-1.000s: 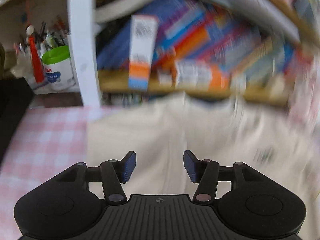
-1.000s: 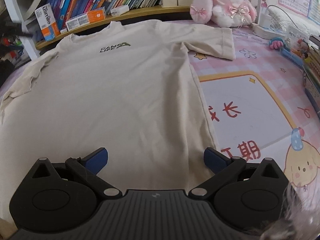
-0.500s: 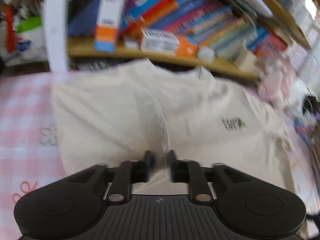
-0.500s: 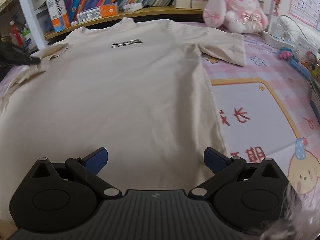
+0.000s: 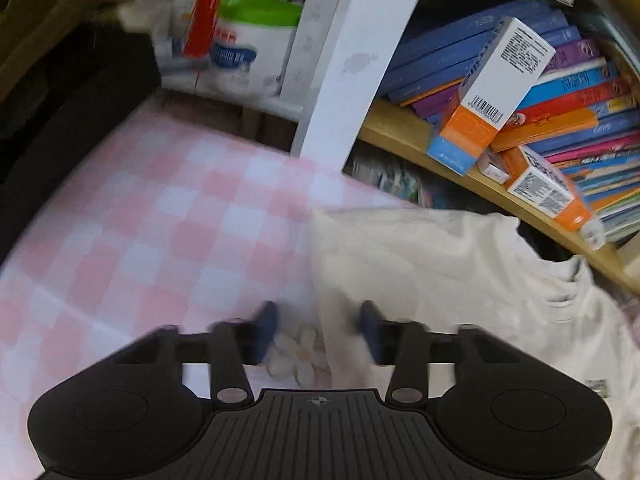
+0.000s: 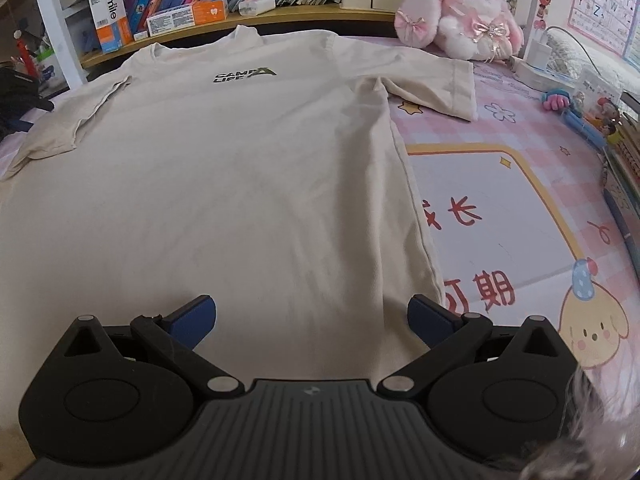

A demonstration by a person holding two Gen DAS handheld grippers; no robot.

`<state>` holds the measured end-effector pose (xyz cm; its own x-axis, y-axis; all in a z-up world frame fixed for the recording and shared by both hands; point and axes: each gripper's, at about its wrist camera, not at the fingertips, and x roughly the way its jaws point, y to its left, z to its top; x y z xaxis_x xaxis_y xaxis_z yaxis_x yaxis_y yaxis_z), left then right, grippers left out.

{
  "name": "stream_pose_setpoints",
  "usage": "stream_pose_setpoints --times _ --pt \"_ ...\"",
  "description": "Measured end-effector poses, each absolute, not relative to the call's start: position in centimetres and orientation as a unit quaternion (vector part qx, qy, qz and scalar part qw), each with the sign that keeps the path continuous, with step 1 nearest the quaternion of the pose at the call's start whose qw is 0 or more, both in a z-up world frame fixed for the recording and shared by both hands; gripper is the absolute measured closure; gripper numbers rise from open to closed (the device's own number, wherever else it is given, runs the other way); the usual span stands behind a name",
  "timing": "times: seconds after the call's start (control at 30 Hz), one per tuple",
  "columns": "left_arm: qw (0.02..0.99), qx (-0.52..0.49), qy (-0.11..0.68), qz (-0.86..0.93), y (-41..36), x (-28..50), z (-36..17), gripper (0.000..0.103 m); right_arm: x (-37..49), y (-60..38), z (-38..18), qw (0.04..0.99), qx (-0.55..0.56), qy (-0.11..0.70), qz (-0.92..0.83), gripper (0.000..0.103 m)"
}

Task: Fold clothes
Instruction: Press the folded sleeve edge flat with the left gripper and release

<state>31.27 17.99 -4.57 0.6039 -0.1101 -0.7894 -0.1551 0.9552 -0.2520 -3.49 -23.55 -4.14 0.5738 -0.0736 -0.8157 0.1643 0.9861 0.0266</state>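
A cream T-shirt (image 6: 240, 160) with a dark chest logo (image 6: 244, 75) lies flat, front up, on the pink mat (image 6: 500, 184), both sleeves spread out. My right gripper (image 6: 312, 316) is open wide, low over the shirt's bottom part, its right finger near the side seam. The left wrist view is blurred. My left gripper (image 5: 318, 328) hangs over the outer edge of the shirt's left sleeve (image 5: 400, 264). Its jaws are closing with that edge between them, and the pads are still clear of the cloth.
A curved wooden shelf of books (image 5: 560, 92) and boxes (image 5: 492, 92) runs behind the collar. A white post (image 5: 360, 60) and a green-lidded tub (image 5: 248, 40) stand at the back left. A plush rabbit (image 6: 460, 16) and small toys (image 6: 580, 112) sit at the right.
The left view has swung from the shirt's chest to the left sleeve edge and the checked mat. Its jaws stand wider apart than half a second ago. The right gripper has hardly moved.
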Motion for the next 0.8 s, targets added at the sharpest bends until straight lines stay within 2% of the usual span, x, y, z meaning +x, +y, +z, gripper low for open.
stream_pose_setpoints --times 0.03,0.3,0.5,0.53,0.63,0.8 --pt "0.883 -0.138 0.448 0.014 17.7 31.6 -4.7 0.103 -3.6 -23.5 -4.1 0.885 0.048 0.458 -0.069 0.000" --pt "0.892 -0.074 0.445 0.009 17.6 33.8 -4.7 0.103 -4.1 -23.3 -4.3 0.880 0.045 0.465 -0.092 0.000" --pt "0.896 -0.086 0.436 0.016 18.4 33.2 -4.9 0.102 -4.0 -23.8 -4.5 0.877 0.060 0.466 -0.102 0.000" --pt "0.898 -0.090 0.430 0.016 18.6 32.8 -4.6 0.096 -3.9 -23.9 -4.5 0.877 0.060 0.466 -0.102 0.000" --pt "0.905 -0.105 0.413 0.015 19.4 31.5 -3.5 0.096 -3.7 -24.0 -4.3 0.879 0.057 0.462 -0.098 0.000" --pt "0.920 -0.072 0.385 -0.025 16.8 26.6 -1.0 0.093 -3.5 -24.5 -3.8 0.887 0.055 0.449 -0.092 0.000"
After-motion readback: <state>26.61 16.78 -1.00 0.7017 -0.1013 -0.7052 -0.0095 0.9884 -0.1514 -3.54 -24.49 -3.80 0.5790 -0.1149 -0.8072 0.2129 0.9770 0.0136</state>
